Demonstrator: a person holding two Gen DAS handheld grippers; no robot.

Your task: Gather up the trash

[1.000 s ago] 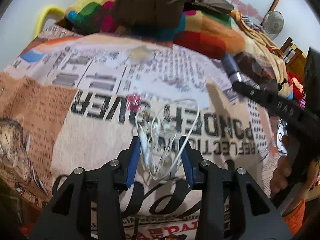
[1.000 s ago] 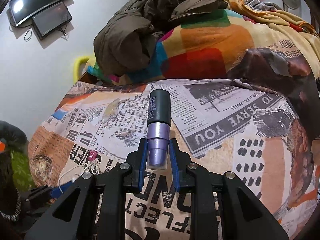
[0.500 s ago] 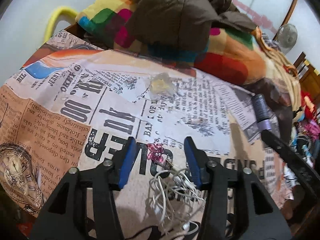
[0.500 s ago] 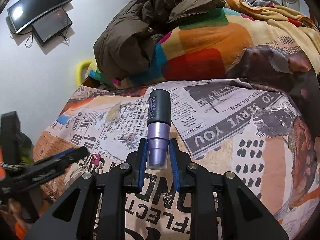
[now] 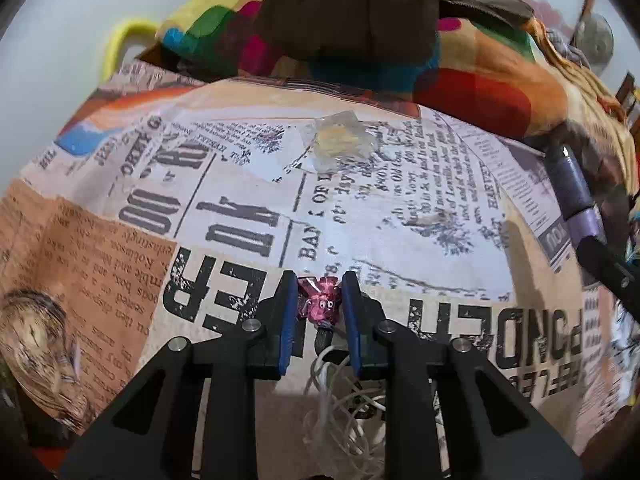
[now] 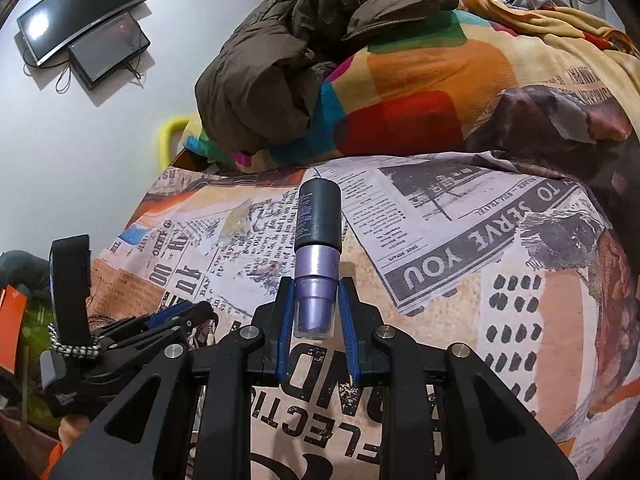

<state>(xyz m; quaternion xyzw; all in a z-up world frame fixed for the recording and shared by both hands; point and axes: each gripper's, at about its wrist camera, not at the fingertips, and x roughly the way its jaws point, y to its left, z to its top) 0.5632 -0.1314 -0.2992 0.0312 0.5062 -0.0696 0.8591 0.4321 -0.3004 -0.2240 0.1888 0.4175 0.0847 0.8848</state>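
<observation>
My left gripper point(image 5: 319, 299): jaws just closed in, pads against one pink clip point(image 5: 320, 300) on the newspaper-print sheet point(image 5: 400, 200).
My right gripper point(image 6: 316, 304): clamped on one purple tube point(image 6: 316, 256).
Nearby: one white cable tangle point(image 5: 344, 408); one clear wrapper point(image 5: 340, 142).

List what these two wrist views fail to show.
- White cable tangle, left wrist view: its lower part is hidden behind the left gripper and cut by the frame edge.
- Purple bottle, right wrist view: label print too small to read.
- Clear wrapper: contents blurred.
</observation>
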